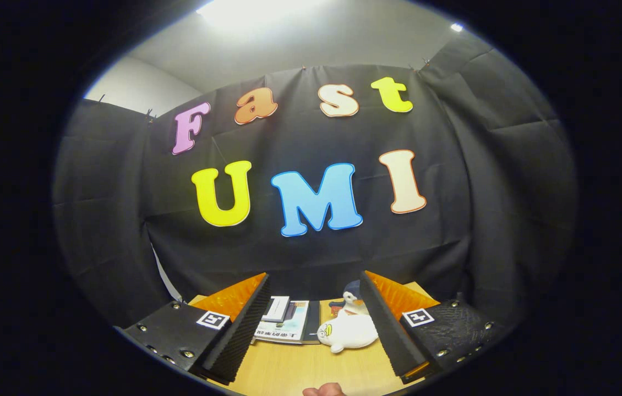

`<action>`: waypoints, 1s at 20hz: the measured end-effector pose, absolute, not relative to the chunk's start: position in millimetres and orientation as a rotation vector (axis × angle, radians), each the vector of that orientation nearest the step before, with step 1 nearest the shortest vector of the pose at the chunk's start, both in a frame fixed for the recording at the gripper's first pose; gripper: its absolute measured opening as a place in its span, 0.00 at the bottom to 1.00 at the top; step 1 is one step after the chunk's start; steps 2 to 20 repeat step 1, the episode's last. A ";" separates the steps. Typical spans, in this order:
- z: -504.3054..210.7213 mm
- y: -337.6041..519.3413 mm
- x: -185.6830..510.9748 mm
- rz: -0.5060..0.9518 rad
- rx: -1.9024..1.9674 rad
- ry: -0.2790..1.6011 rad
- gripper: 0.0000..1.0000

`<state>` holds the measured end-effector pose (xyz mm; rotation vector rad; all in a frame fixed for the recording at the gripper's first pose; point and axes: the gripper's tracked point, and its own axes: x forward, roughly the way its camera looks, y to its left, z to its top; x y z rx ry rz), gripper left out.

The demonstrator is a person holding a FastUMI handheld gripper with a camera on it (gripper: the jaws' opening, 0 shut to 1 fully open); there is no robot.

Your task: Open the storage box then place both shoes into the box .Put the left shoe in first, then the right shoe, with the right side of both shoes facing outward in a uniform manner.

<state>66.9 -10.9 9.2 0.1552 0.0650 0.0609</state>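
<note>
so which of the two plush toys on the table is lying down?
The white plush, lying on its side between the open gripper's fingers. The dark penguin plush stands upright just behind it, beside the books.

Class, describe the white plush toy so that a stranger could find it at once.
Start at the wooden table below the black cloth wall. Between the open gripper fingers, right of the books, lies the white plush toy. It alone is soft, rounded and white, with a yellow beak.

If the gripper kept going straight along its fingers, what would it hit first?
Probably the white plush toy or the books lying on the table just ahead of the open gripper; depth is unclear, and it may pass above them towards the booth wall.
</note>
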 end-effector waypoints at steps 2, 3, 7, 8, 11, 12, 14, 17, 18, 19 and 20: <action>7.2 -14.9 69.0 0.060 0.155 0.066 0.99; 7.2 -14.9 69.0 0.060 0.155 0.066 0.99; 7.2 -14.9 69.0 0.060 0.155 0.066 0.99; 7.2 -14.9 69.0 0.060 0.155 0.066 0.99; 7.2 -14.9 69.0 0.060 0.155 0.066 0.99; 7.2 -14.9 69.0 0.060 0.155 0.066 0.99; 7.2 -14.9 69.0 0.060 0.155 0.066 0.99; 7.2 -14.9 69.0 0.060 0.155 0.066 0.99; 7.2 -14.9 69.0 0.060 0.155 0.066 0.99; 7.2 -14.9 69.0 0.060 0.155 0.066 0.99; 7.2 -14.9 69.0 0.060 0.155 0.066 0.99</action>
